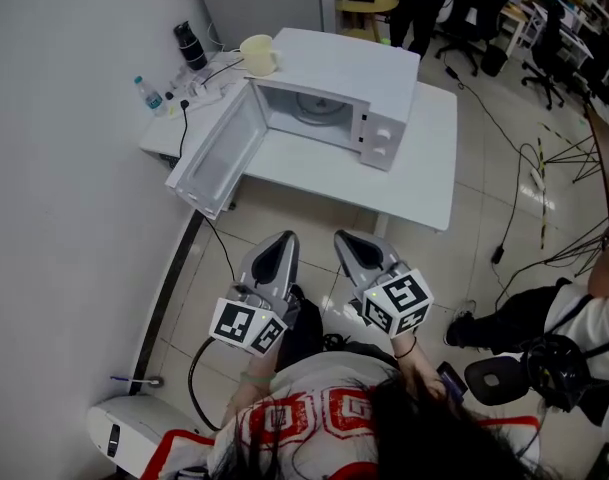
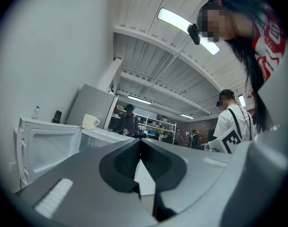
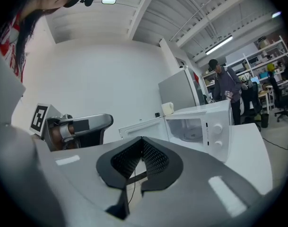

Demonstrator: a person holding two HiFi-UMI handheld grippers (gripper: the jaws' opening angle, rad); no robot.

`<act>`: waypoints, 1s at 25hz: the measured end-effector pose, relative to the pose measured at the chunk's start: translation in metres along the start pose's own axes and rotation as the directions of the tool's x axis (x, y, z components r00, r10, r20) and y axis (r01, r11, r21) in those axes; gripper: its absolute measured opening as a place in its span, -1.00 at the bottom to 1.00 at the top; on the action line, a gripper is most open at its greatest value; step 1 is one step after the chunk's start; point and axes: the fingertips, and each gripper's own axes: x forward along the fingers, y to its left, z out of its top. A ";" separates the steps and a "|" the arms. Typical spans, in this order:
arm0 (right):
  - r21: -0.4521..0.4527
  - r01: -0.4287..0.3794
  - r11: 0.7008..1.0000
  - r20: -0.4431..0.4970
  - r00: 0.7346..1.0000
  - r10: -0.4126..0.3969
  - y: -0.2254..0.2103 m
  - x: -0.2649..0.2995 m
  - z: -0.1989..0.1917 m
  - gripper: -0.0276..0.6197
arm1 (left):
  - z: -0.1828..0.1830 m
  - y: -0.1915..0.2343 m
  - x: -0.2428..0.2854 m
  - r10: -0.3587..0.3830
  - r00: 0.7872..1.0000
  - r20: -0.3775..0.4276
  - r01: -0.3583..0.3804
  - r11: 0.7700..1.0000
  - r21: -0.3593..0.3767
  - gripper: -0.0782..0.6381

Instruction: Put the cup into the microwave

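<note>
A pale yellow cup stands on top of the white microwave, at its back left corner; it also shows as the cup and the cup. The microwave door hangs wide open to the left and the glass turntable inside is bare. My left gripper and right gripper hover side by side over the floor, well short of the table, both shut with nothing between their pads. In the gripper views the left gripper and right gripper show their tips touching.
The microwave sits on a white table against the left wall. A dark tumbler, a water bottle and cables lie at the table's back left. Office chairs and people stand at the back right; a person crouches at right.
</note>
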 end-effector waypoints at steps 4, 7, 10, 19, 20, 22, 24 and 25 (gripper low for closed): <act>-0.006 0.027 1.000 0.006 1.000 -0.027 -0.012 0.038 0.012 -0.91 | 0.009 0.033 0.023 -0.027 1.000 -0.014 0.027 1.000 0.011 -0.81; -0.008 0.045 0.999 0.003 0.999 -0.045 -0.020 0.065 0.019 -0.91 | 0.014 0.053 0.036 -0.050 0.998 -0.030 0.051 0.999 0.019 -0.81; -0.011 0.058 0.998 0.013 0.998 -0.058 -0.026 0.088 0.028 -0.85 | 0.020 0.069 0.048 -0.078 0.996 -0.034 0.079 0.997 0.028 -0.81; -0.058 0.095 0.994 0.014 0.995 -0.094 -0.045 0.151 0.051 -0.59 | 0.034 0.128 0.066 -0.098 0.995 -0.019 0.099 0.995 0.020 -0.81; -0.066 0.098 0.993 0.012 0.995 -0.097 -0.046 0.156 0.053 -0.59 | 0.034 0.134 0.067 -0.094 0.995 -0.018 0.094 0.995 0.012 -0.81; -0.078 0.097 0.992 0.006 0.995 -0.097 -0.047 0.162 0.057 -0.55 | 0.033 0.143 0.066 -0.084 0.996 -0.020 0.084 0.996 -0.001 -0.81; -0.092 0.097 0.991 0.006 0.995 -0.097 -0.049 0.167 0.062 -0.54 | 0.032 0.147 0.066 -0.079 0.997 -0.021 0.079 0.997 -0.010 -0.81; -0.103 0.097 0.990 0.007 0.995 -0.097 -0.051 0.170 0.065 -0.53 | 0.032 0.148 0.066 -0.078 0.997 -0.021 0.078 0.997 -0.013 -0.81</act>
